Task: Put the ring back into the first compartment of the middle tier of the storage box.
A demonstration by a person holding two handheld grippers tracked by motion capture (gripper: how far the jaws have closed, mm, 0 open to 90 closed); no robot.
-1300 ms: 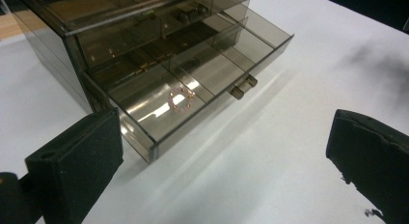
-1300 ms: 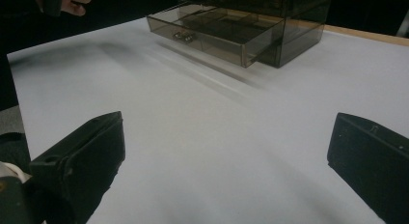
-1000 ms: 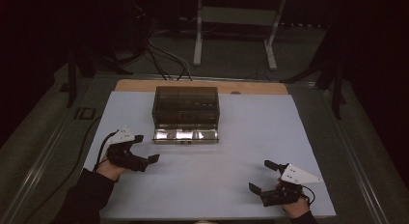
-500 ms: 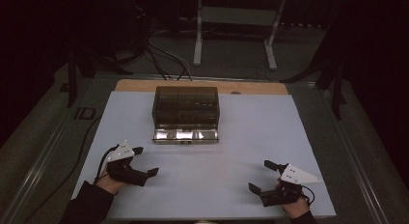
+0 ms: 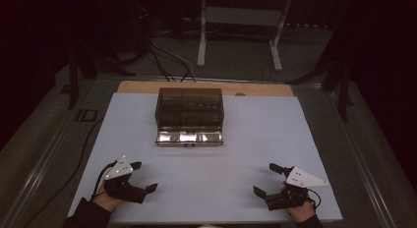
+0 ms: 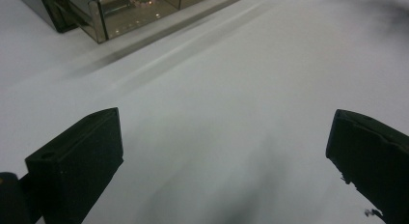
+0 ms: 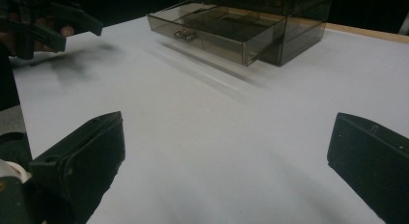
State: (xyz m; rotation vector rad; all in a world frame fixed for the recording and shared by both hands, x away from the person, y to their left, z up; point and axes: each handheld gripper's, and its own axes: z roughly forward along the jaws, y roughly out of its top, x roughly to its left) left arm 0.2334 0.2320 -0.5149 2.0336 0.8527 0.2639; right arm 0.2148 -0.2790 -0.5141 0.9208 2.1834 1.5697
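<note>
Left gripper [image 5: 141, 176] nearer table edge

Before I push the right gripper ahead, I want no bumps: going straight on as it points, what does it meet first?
Probably the open drawer of the smoky clear box; the white mat between looks free. The right gripper is open.

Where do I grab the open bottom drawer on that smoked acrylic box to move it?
Probably the small handle at the middle of the drawer front, approached from the person's side. It protrudes from the flat front, and the drawer slides toward that side.
</note>
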